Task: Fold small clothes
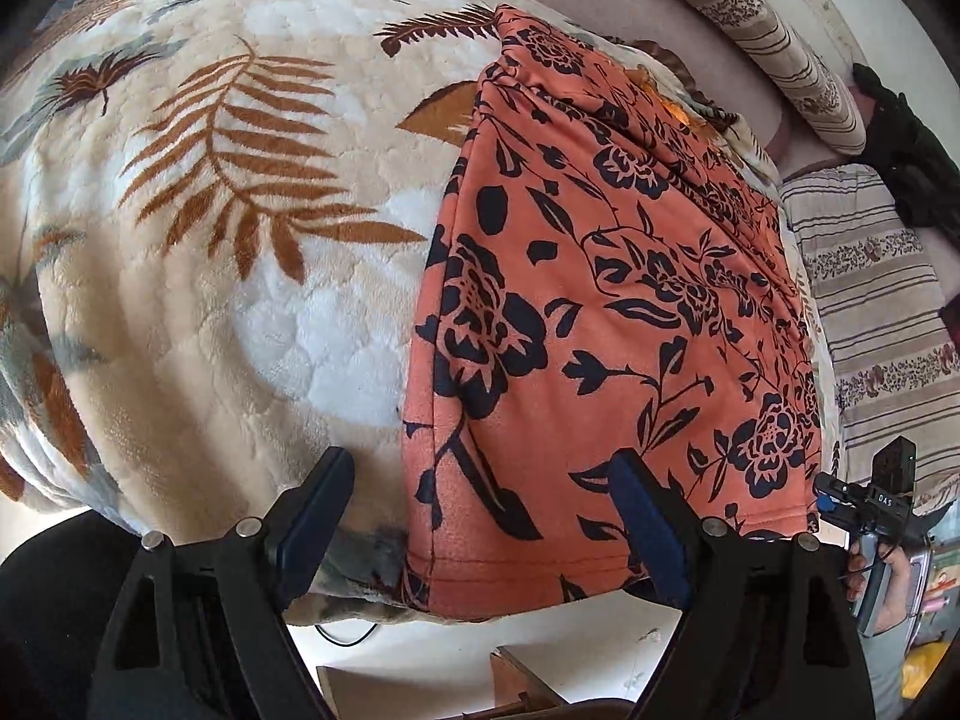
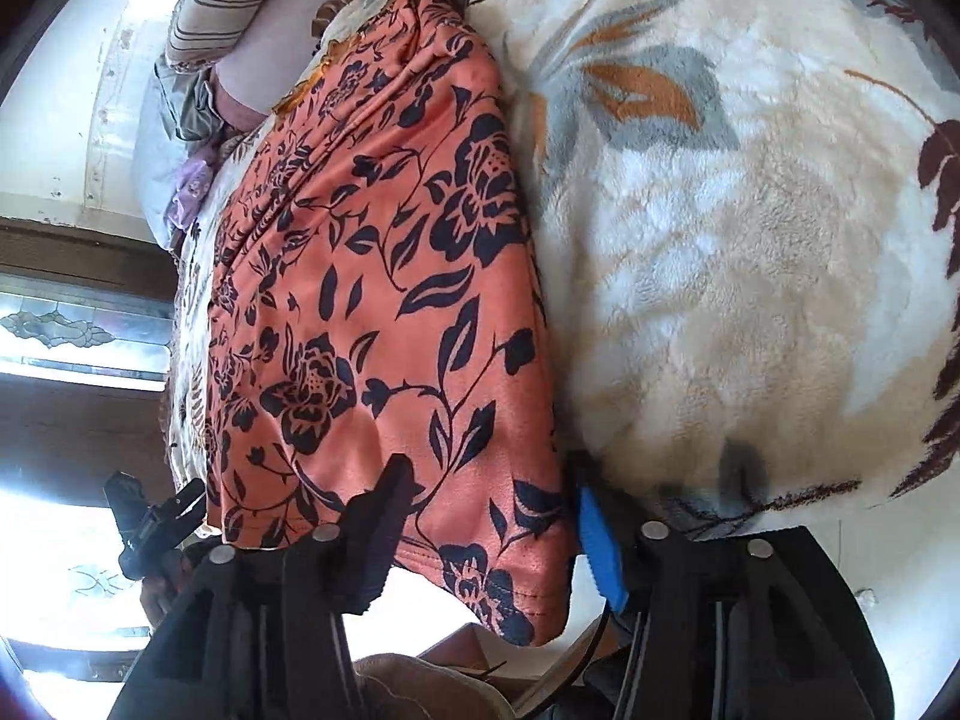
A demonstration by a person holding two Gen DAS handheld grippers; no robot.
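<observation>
An orange garment with a black flower print [image 1: 600, 300] [image 2: 372, 300] lies folded flat in a long strip on a fleece blanket [image 1: 240, 240] [image 2: 750, 240], its hem at the bed's near edge. My left gripper [image 1: 480, 510] is open, and the garment's near left corner sits between its fingers. My right gripper [image 2: 492, 516] is also open and straddles the near right corner: one finger [image 2: 390, 498] rests over the cloth, the blue pad [image 2: 597, 534] stands just outside the edge. Each wrist view shows the other gripper [image 1: 864, 498] [image 2: 156, 516] at the opposite corner.
Striped pillows [image 1: 870, 330] [image 1: 768, 30] [image 2: 210, 18] lie past the garment's far side. A black object [image 1: 906, 138] rests by them. The blanket drops off the bed edge to pale floor [image 1: 600, 630]. A bright window [image 2: 72, 324] is off to the side.
</observation>
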